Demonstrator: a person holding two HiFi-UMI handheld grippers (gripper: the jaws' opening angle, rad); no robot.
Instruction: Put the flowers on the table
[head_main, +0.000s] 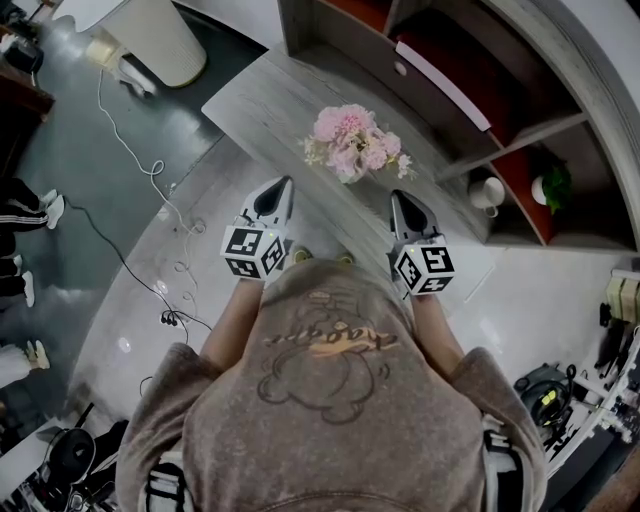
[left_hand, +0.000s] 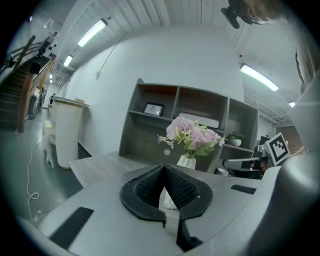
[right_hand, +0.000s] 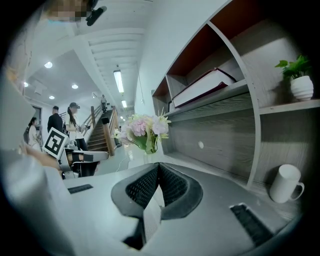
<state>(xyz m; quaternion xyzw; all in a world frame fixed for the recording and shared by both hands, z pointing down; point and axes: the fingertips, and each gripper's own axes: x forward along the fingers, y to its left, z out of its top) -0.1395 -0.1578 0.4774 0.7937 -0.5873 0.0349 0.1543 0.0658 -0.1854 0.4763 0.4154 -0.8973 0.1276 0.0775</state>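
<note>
Your jaws are pressed together on both sides and hold nothing: the left gripper (head_main: 284, 186) and right gripper (head_main: 398, 198) hover side by side, just short of the flowers (head_main: 355, 142). These stand upright in a white vase (left_hand: 187, 161) on the tabletop (head_main: 255, 100), near the shelf unit (head_main: 450, 60), so the task looks done

Pink flowers (head_main: 354, 142) upright in white vase on grey table (head_main: 260, 95)

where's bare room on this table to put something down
The table is bare at its left end, between the flowers and the white bin. Right of the flowers it's tighter: the shelf there holds a mug and a potted plant.
</note>
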